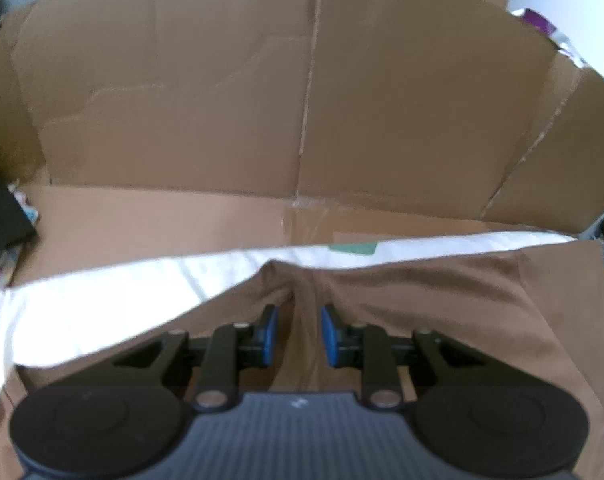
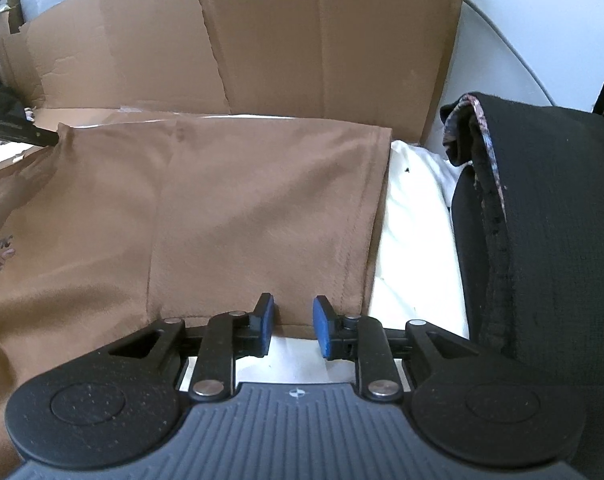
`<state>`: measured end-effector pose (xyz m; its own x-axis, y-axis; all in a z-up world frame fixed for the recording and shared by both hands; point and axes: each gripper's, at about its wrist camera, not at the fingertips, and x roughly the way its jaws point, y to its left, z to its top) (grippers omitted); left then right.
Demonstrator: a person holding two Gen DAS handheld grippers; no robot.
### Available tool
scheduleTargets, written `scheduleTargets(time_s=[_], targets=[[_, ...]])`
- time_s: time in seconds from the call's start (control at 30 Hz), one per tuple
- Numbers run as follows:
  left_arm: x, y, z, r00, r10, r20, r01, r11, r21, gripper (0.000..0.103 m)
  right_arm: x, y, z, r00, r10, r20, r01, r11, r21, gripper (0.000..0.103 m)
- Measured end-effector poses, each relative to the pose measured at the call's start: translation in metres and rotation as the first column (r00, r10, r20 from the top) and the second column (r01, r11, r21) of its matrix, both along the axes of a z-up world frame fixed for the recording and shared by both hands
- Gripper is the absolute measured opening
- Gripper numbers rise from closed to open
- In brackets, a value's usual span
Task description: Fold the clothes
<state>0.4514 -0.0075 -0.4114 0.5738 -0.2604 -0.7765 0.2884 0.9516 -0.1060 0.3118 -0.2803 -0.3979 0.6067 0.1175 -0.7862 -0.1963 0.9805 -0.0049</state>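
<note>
Brown cloth is what both tools are working: one shirt [image 2: 229,208] is lying on a white sheet [image 2: 414,216] in front of one cardboard backdrop [image 1: 229,92]. On the left, the left gripper [image 1: 299,330] is straddling a raised ridge of fabric, pads parted, not yet pinching. On the right, the right gripper [image 2: 293,326] is hovering spread at the sleeve's near hem. Closing both squarely on the fabric would probably be keeping the fold straight. One dark pile [image 2: 542,220] is sitting far right.

matt brown cloth shirt [image 2: 229,208], rough cardboard [image 1: 229,92]
</note>
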Motion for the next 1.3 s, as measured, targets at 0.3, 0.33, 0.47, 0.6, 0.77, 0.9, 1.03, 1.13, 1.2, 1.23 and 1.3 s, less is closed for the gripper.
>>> scheduleTargets(time_s=[0.3, 0.33, 0.47, 0.6, 0.77, 0.9, 1.03, 1.13, 1.2, 1.23, 1.3], targets=[[0.005, -0.005, -0.012, 0.999, -0.004, -0.035, 0.003, 1.0, -0.002, 0.009, -0.001, 0.001, -0.003, 1.0, 0.006, 0.002, -0.006, 1.0, 0.0, 0.029], [0.003, -0.004, -0.009, 1.0, 0.0, -0.015, 0.0, 1.0, 0.008, 0.008, -0.001, 0.001, -0.003, 1.0, 0.007, 0.003, -0.007, 1.0, -0.001, 0.029], [-0.004, -0.002, 0.002, 0.998, 0.024, 0.06, -0.028, 0.997, 0.07, 0.001, -0.001, 0.002, -0.004, 1.0, 0.008, 0.003, -0.008, 0.999, -0.036, 0.029], [-0.004, 0.007, 0.001, 0.997, 0.063, 0.052, -0.067, 0.995, 0.078, 0.001, 0.002, 0.004, -0.005, 1.0, -0.025, -0.003, 0.025, 0.994, -0.103, 0.03], [-0.008, 0.005, 0.013, 0.994, 0.054, 0.1, -0.06, 0.996, 0.059, 0.007, 0.004, 0.005, -0.001, 0.999, -0.053, -0.003, 0.052, 0.991, -0.121, 0.03], [-0.008, -0.012, 0.02, 0.992, -0.028, 0.127, 0.027, 1.0, 0.01, 0.012, 0.001, 0.01, 0.006, 0.999, -0.01, 0.034, 0.013, 0.997, -0.076, 0.032], [-0.003, -0.024, 0.007, 0.993, -0.065, 0.102, 0.06, 0.997, 0.052, 0.012, 0.003, 0.019, 0.006, 0.998, 0.032, 0.045, -0.03, 0.999, -0.045, 0.032], [0.001, -0.032, -0.003, 0.992, -0.092, 0.083, 0.085, 0.993, 0.084, 0.014, 0.008, 0.022, 0.002, 0.998, 0.039, 0.039, -0.037, 0.999, -0.034, 0.032], [0.003, -0.038, -0.01, 0.992, -0.11, 0.069, 0.102, 0.989, 0.106, 0.014, 0.011, 0.022, -0.001, 0.999, 0.039, 0.028, -0.038, 0.999, -0.035, 0.032], [0.005, -0.041, -0.013, 0.991, -0.118, 0.063, 0.11, 0.987, 0.116, 0.013, 0.012, 0.021, -0.003, 0.999, 0.036, 0.021, -0.036, 0.999, -0.041, 0.032], [0.012, -0.036, -0.016, 0.992, -0.107, 0.06, 0.098, 0.985, 0.139, 0.004, 0.013, 0.018, -0.007, 1.0, 0.026, 0.007, -0.025, 0.998, -0.05, 0.033]])
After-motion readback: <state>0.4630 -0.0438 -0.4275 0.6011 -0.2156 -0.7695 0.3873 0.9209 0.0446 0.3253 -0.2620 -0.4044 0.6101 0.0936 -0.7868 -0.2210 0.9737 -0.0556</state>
